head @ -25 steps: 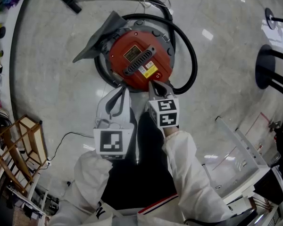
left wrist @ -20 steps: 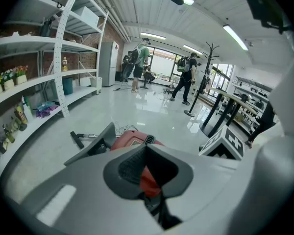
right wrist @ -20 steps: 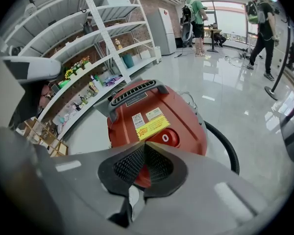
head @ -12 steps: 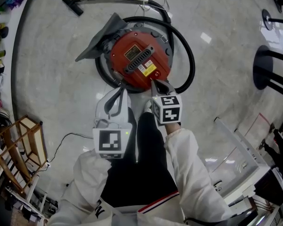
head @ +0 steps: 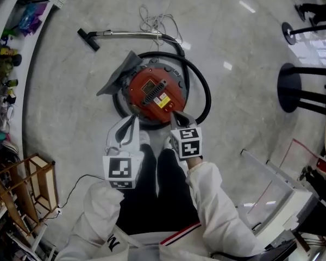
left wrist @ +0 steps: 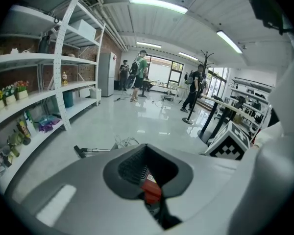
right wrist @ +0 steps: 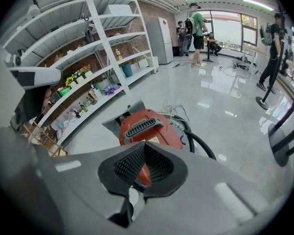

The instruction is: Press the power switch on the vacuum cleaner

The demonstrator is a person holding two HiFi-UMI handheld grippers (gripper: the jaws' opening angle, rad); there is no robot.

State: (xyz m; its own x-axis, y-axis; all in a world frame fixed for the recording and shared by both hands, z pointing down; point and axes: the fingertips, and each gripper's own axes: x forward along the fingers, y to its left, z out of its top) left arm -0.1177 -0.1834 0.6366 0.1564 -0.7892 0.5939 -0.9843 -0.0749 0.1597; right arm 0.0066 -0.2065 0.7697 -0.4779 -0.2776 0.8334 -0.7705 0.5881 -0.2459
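Red vacuum cleaner (head: 155, 91) standing on floor (head: 250, 64), black hose (head: 208, 91) looped round it. Jaws of left hand-held gripper (head: 135, 118) and right hand-held gripper (head: 174, 113) together, empty, tips at its near rim; right possibly touching.

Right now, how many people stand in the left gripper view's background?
3. A person in dark clothes and a person in green stand together by the windows; a third person stands right of them. More may be hidden.
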